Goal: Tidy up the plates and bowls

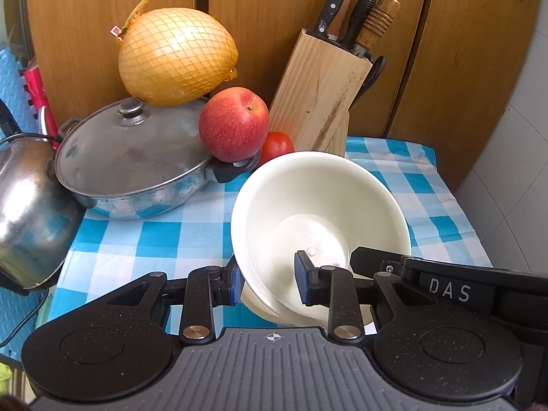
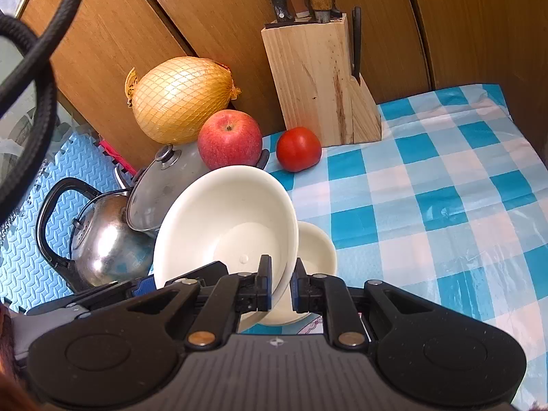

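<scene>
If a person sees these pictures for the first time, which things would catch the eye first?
Probably the tilted white bowl, nearest the cameras, with the left gripper and right gripper both straddling its rim. Behind it, a netted yellow pomelo and a red apple sit on the pan lid, with a wooden knife block on the right.

apple (image 1: 234, 124) on pot lid (image 1: 132, 150), tomato (image 2: 298, 149) beside knife block (image 2: 318, 82)

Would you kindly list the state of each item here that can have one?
White bowl: tilted, rim between the right gripper's jaws.
Left gripper: jaws straddle the rim, not visibly closed.
Second bowl: upright beneath it.
Pan: lid on, apple and netted pomelo resting on top.
Knife block: upright, knives in.
</scene>
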`<state>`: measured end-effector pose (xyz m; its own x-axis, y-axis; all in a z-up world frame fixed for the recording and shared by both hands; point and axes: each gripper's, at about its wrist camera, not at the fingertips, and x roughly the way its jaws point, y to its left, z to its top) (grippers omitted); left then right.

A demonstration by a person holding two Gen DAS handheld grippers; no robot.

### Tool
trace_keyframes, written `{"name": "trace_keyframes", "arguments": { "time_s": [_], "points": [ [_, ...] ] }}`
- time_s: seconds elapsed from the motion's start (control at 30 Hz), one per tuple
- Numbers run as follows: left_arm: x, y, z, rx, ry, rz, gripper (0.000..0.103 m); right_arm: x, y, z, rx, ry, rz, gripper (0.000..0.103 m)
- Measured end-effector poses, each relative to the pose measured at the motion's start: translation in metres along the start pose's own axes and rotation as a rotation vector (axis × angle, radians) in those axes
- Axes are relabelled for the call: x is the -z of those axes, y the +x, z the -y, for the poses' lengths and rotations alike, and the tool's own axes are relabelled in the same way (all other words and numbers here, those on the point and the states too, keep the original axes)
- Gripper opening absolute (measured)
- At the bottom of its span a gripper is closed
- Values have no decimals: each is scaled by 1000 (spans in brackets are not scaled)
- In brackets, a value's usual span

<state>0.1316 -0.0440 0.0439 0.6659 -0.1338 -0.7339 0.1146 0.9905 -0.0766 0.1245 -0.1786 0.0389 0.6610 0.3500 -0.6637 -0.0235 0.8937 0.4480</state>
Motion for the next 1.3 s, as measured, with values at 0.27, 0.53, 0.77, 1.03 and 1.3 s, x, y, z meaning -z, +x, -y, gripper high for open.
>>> {"name": "trace_keyframes", "arguments": {
  "time_s": [0.27, 0.53, 0.77, 1.03, 1.3],
  "points": [
    [9, -9, -7, 3, -1, -2, 37, 11, -3, -8, -1, -9, -9, 14],
    [20, -9, -10, 9, 17, -34, 37, 26, -1, -7, 8, -5, -42, 14],
    [25, 3, -14, 21, 4, -67, 37, 28, 9, -5, 34, -3, -63, 14],
    [17, 20, -12, 19, -4, -85, 36, 19, 22, 2, 54, 14, -65, 14],
    [11, 37, -12, 28, -15, -117, 35, 13, 33, 4, 86, 9, -66, 14]
  ]
}}
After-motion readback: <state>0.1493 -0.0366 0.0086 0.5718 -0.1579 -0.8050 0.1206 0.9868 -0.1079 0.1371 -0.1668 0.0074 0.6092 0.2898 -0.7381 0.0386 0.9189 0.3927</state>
